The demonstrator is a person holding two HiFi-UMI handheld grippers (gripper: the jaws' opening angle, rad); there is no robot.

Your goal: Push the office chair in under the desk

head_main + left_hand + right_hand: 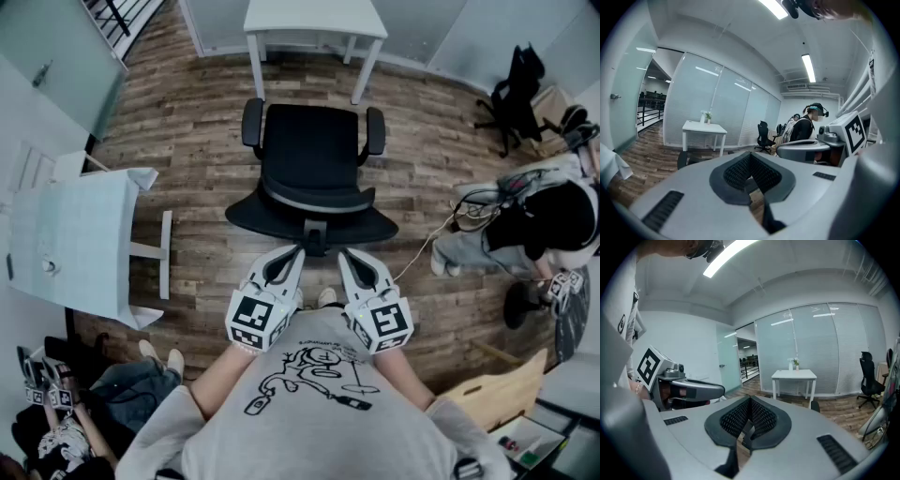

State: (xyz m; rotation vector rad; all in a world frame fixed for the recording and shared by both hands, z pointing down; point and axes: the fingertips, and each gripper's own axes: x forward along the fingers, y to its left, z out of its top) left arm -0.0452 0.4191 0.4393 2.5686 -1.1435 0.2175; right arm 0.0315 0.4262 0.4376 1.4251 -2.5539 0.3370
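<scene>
I hold left hand-held gripper [294, 253] and right hand-held gripper [345, 255] closed, empty, just behind the office chair [309, 173] back: blunt pushers, I reckon. Seat faces the bench [315, 21], well apart.

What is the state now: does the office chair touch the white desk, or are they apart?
Apart. The head view shows wooden floor between the office chair and the legs of the white desk.

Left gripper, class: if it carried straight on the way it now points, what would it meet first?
Most likely the back of the office chair, which stands just ahead of the shut left gripper. The white desk lies beyond the chair. Whether the tips already touch the chair cannot be told.
</scene>
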